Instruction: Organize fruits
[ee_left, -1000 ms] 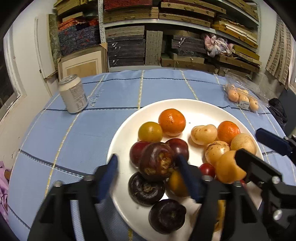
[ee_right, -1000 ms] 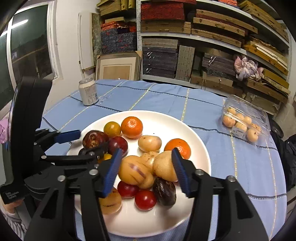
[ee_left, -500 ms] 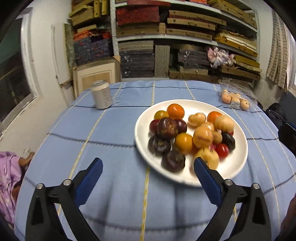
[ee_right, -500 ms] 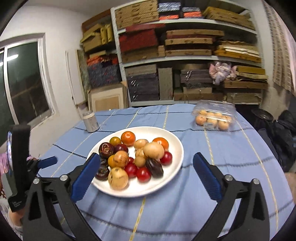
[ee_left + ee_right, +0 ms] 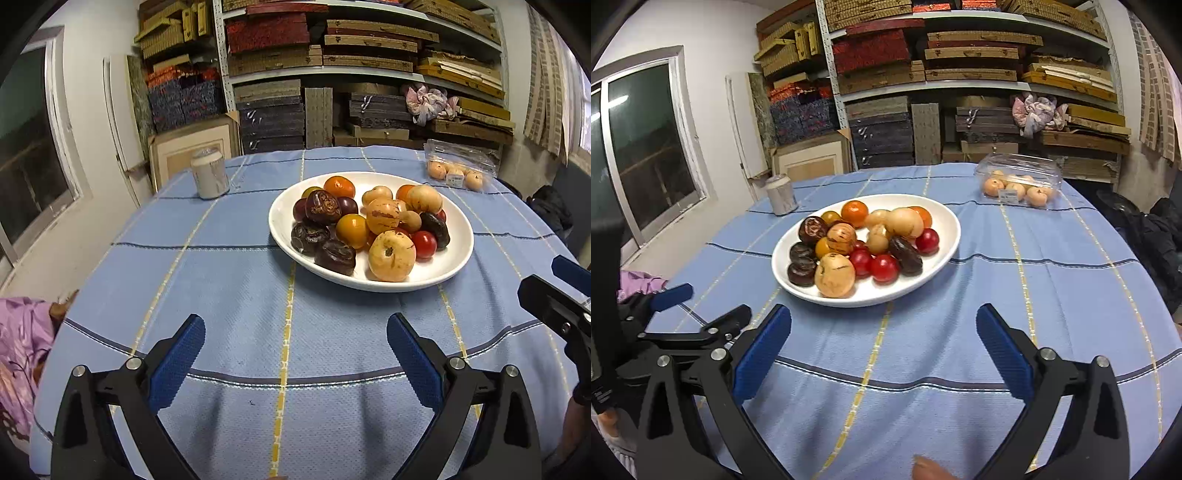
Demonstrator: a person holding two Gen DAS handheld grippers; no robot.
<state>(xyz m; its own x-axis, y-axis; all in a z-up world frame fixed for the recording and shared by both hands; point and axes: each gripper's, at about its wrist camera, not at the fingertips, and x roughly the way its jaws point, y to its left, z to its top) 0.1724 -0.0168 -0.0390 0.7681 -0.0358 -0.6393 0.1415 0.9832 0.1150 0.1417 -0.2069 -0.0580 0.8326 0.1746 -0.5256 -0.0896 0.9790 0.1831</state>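
Left claw (image 5: pixel 295 350): jaws wide, nothing between them, above bare blue cloth at the near edge of the bench (image 5: pixel 229 295).
Right claw (image 5: pixel 882 341): likewise wide and empty, beside the left.
White plate (image 5: pixel 280 229): mid-bench, beyond both claws, apart from them. Holds the fruits heaped and touching: dark purple fruits (image 5: pixel 334 254) at its left, pale yellow fruit (image 5: pixel 391 254) nearest, red tomatoes (image 5: pixel 424 243), oranges (image 5: pixel 339 186) at the far rim.
Can (image 5: pixel 209 172): far left, upright.
Clear fruit box (image 5: pixel 458 168): far right.
Risk: round fruits piled loosely; lifting or nudging one may roll neighbours over the shallow rim. Soft ones could bruise under hard pads.
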